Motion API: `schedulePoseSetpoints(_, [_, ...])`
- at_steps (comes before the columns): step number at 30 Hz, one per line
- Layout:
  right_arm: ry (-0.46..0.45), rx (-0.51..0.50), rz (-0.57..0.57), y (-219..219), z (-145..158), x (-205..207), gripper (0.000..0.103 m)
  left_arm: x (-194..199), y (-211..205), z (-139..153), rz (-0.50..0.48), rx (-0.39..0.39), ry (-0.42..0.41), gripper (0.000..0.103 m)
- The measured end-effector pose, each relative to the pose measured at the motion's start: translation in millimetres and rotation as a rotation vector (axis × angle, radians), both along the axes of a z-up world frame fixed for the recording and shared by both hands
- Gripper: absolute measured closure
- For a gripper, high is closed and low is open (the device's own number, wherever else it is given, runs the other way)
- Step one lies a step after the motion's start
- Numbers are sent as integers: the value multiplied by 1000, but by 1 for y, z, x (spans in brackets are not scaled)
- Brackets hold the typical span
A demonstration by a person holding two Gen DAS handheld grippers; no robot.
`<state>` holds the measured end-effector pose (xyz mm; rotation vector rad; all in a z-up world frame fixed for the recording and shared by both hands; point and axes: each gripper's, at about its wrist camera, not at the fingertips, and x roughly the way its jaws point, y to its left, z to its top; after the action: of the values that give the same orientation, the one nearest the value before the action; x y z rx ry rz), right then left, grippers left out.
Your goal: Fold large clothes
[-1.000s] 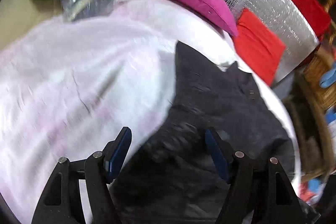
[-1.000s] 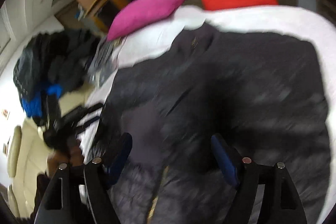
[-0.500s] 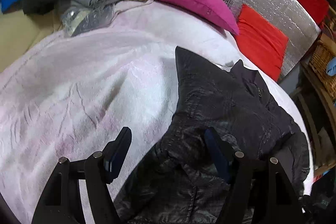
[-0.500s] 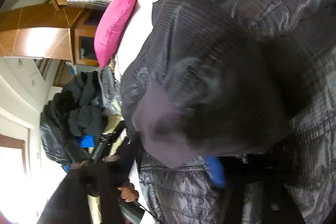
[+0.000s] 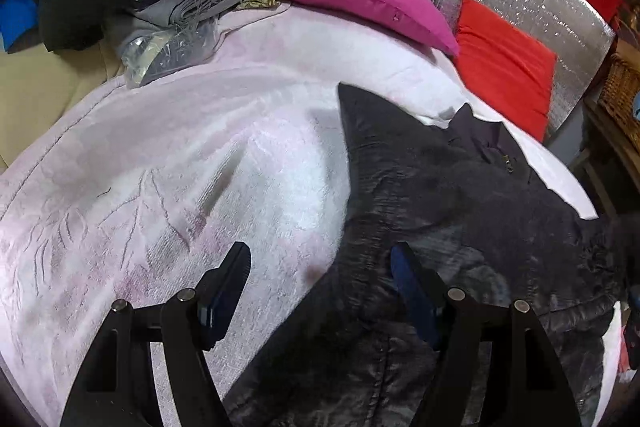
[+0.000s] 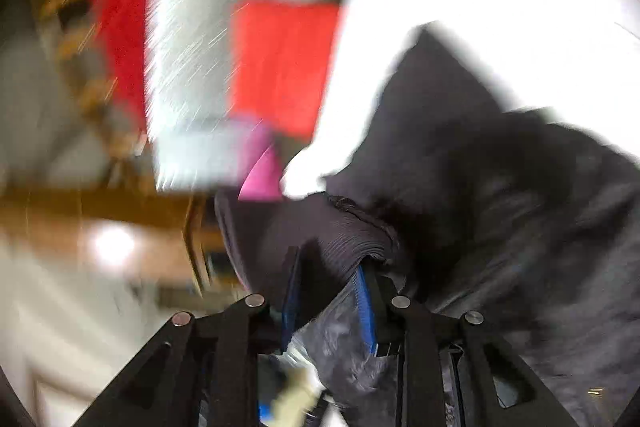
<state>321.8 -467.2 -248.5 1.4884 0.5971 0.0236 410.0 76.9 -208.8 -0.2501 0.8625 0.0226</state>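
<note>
Dark jacket (image 5: 460,227) lies rumpled on the white blanket (image 5: 180,167) of the bed, collar toward the red cushion (image 5: 504,67); no neat fold shows, so folding looks barely begun. Right gripper (image 6: 328,291), jaws just closing, is clamped on a ribbed cuff (image 6: 320,239) lifted off the blanket. Left gripper (image 5: 320,287) hovers, jaws apart and empty, over the jacket's edge.

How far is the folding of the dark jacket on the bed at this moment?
Done: the dark jacket lies spread on the white blanket, still rumpled. In hand: the right gripper has just been closing and pinches the jacket's ribbed cuff. The left gripper is open and holds nothing. Left: no neat fold shows yet, so nearly all the folding remains.
</note>
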Motion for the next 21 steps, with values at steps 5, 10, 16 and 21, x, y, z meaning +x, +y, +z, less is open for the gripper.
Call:
schedulePoseSetpoints(5, [-10,-169,-3,-18,13,-22,21,-1,2,2,19,14,-17,30])
schedulePoseSetpoints(10, [-62,-193,-84,-44,23,-38,19,-4,-3,8,15,57,-60,30])
schedulePoseSetpoints(16, [-40,-637,134,13,65,6,32,-6,-19,16,-20,111,-116,30])
schedulePoseSetpoints(21, [185,-862,317,39,26,49,34,8,-29,-15,-59,200,28,30])
